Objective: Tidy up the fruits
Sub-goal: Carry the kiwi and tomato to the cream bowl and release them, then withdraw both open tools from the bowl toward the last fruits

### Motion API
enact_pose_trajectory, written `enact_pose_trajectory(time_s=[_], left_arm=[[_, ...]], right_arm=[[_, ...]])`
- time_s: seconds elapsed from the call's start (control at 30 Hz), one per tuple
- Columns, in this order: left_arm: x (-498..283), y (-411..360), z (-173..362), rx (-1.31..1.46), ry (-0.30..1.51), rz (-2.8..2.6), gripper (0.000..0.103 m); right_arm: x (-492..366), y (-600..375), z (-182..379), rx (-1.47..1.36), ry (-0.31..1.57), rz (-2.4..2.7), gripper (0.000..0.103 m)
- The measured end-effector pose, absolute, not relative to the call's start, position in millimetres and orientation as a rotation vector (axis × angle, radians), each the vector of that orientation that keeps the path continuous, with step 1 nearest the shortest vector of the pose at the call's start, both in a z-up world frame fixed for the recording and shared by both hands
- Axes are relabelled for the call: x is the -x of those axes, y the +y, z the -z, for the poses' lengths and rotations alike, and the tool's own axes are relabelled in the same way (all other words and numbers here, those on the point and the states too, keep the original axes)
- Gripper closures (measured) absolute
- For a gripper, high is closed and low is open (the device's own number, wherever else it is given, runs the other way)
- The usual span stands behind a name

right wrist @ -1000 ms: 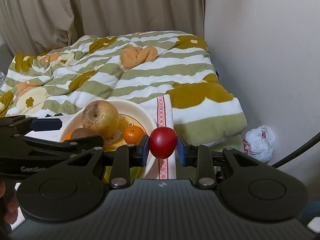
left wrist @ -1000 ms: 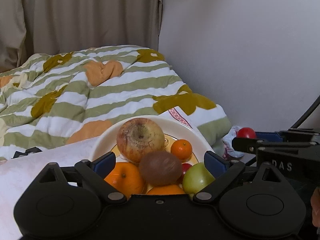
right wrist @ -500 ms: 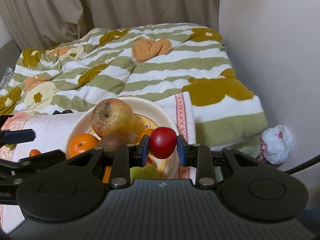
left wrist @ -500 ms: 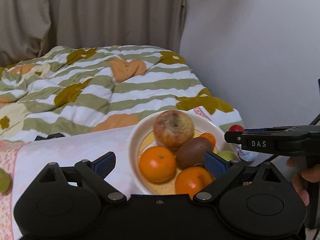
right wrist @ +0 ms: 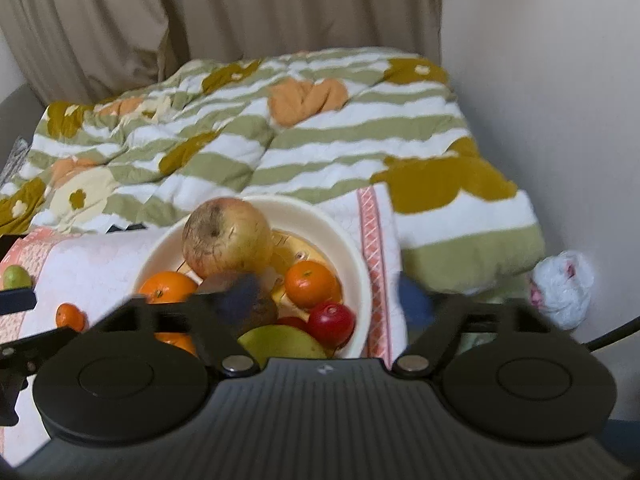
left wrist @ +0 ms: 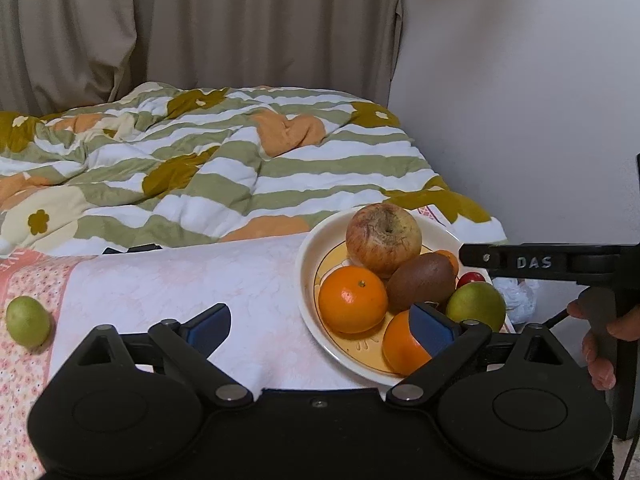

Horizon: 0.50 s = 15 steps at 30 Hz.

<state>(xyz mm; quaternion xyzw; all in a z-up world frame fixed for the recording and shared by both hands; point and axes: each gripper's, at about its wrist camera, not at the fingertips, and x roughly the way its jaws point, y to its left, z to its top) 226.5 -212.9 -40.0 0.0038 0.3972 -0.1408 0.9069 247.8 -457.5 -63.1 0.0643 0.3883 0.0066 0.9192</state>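
A cream bowl [left wrist: 308, 268] [right wrist: 352, 256] on a white-and-pink cloth holds a big apple [left wrist: 383, 238] [right wrist: 227, 238], oranges [left wrist: 353, 299], a kiwi [left wrist: 421, 282], a small mandarin [right wrist: 313, 284], a green fruit [left wrist: 476, 306] [right wrist: 280, 342] and a small red fruit [right wrist: 332, 323] at the near rim. My right gripper [right wrist: 326, 300] is open just above the bowl, with the red fruit lying free between its fingers. My left gripper [left wrist: 320, 326] is open and empty, left of the bowl. A green fruit [left wrist: 27, 321] [right wrist: 16, 277] and a small mandarin [right wrist: 70, 316] lie loose on the cloth at the left.
A striped floral quilt [left wrist: 224, 160] covers the bed behind the cloth. A white wall [left wrist: 520, 100] stands to the right and curtains [left wrist: 200, 24] at the back. A crumpled white bag [right wrist: 562, 288] lies on the floor at the right.
My right gripper opened and let the red fruit drop into the bowl. My left gripper moved left, away from the bowl, bringing the loose green fruit into view.
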Motion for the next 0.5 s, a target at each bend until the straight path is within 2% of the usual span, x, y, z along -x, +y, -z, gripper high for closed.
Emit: enact_pose_trajectory(time_s=[0.03, 0.5], left_arm=[[-225, -213, 39, -0.006, 0.818, 0.29, 0.005], [-170, -202, 5, 0.016, 0.729, 0.261, 0.005]], right_arm=[[-247, -457, 61, -0.134, 0.798, -0.014, 0.001], [-188, -448, 18, -0.106, 0.731, -0.026, 0.001]])
